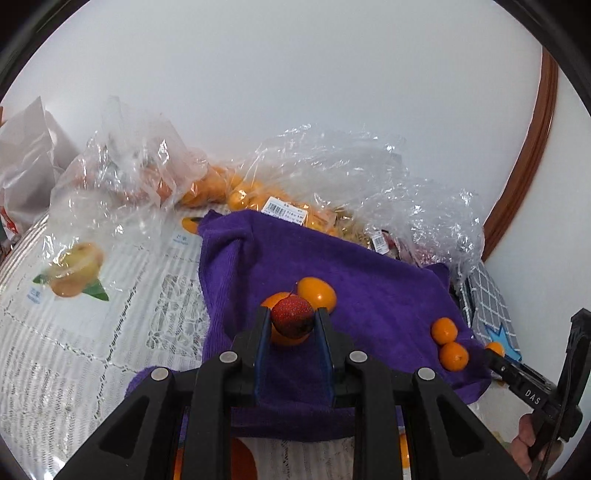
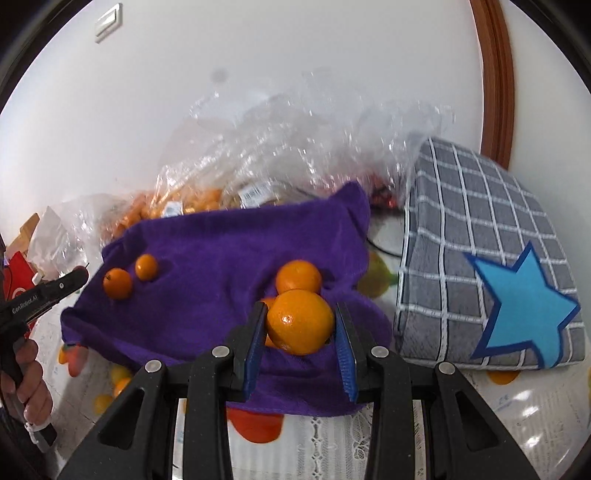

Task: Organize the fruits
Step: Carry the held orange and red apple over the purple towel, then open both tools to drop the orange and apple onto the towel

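Left hand-held gripper point(image 1: 291, 319) clamps red fruit point(image 1: 292, 316), stem up-left.

"das" on right gripper point(image 1: 495, 356); "genrobot.ai" on left gripper point(image 2: 79, 275).

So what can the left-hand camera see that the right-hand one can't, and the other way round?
Only the left wrist view shows the left tongs shut on a red bumpy fruit, and a clear bag holding a yellowish fruit.

Only the right wrist view shows the right tongs shut on an orange, the whole blue star on the grey checked cushion, and a wall switch.

Both show the purple towel with small oranges on it, crinkled plastic bags behind and the lace tablecloth.
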